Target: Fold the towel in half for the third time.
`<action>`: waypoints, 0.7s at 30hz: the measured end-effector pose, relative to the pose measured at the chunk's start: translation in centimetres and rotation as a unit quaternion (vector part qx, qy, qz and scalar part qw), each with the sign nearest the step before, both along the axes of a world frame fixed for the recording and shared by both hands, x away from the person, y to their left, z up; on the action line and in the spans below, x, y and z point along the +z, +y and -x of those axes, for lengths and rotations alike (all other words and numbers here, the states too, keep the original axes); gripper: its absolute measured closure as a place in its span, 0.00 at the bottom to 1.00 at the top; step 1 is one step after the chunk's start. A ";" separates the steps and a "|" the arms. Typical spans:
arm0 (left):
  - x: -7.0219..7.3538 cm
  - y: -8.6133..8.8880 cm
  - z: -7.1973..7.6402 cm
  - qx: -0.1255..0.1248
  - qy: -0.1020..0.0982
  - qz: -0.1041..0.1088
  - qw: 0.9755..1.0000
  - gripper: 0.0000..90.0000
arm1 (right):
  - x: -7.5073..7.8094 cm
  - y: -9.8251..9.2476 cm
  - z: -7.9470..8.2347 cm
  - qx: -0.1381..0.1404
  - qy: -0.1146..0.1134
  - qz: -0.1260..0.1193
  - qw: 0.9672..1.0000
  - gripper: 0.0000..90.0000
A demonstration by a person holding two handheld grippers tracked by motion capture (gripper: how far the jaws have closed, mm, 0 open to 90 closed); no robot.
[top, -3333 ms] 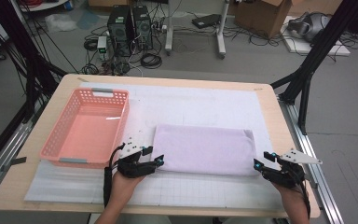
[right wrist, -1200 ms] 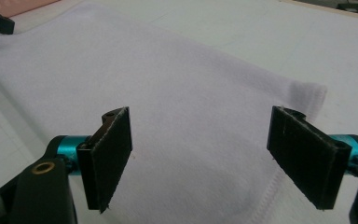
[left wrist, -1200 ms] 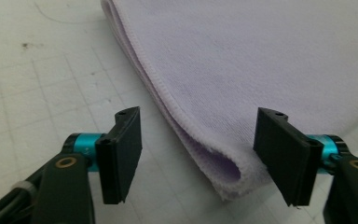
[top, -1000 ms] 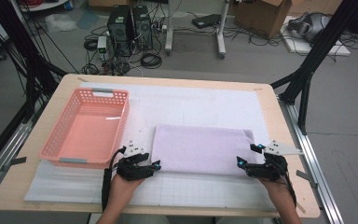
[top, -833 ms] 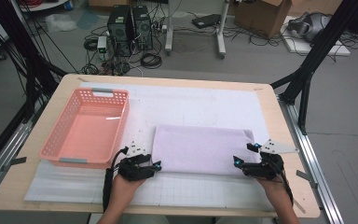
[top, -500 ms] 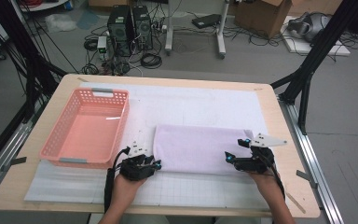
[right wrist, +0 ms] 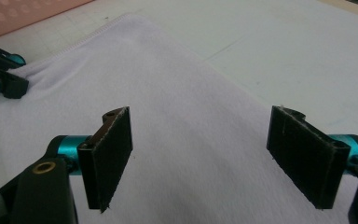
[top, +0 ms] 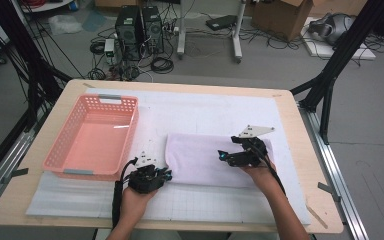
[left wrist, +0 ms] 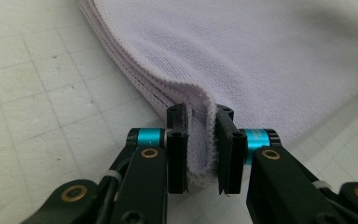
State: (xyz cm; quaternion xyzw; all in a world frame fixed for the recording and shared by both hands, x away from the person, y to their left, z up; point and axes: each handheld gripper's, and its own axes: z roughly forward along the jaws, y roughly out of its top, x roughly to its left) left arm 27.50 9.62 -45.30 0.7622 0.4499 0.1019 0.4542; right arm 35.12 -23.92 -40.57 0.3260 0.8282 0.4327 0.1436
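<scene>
Pink basket (top: 91,137) (nothing inside), left gripper (left wrist: 200,149) pinching towel (top: 205,160), right gripper (right wrist: 214,158) spread.

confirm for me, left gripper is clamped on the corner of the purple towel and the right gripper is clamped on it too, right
Not quite. The left gripper is clamped on the purple towel corner, but the right gripper is not: the right gripper view shows its jaws wide open above the towel.

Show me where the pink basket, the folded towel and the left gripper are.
pink basket (top: 64,141): high view, left wall.
folded towel (top: 195,160): high view, top surface.
left gripper (left wrist: 200,154): left gripper view, between its fingers.
</scene>
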 end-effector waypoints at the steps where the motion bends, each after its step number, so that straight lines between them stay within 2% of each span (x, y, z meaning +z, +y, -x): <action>1: 0.0 0.0 0.0 0.000 0.000 0.000 1.000 0.86 | 0.0 0.4 -0.3 0.001 0.003 0.001 1.000 0.24; 7: 0.1 0.2 0.1 0.000 0.002 0.008 1.000 0.89 | -0.2 2.9 -2.3 0.024 0.016 0.017 0.999 0.29; 11: 0.2 0.3 0.3 -0.001 0.004 0.012 1.000 0.89 | -0.3 4.8 -3.6 0.044 0.029 0.027 0.998 0.32; 21: 0.2 0.6 0.6 -0.003 0.008 0.022 1.000 0.90 | -1.0 9.5 -6.0 0.081 0.043 0.051 0.994 0.38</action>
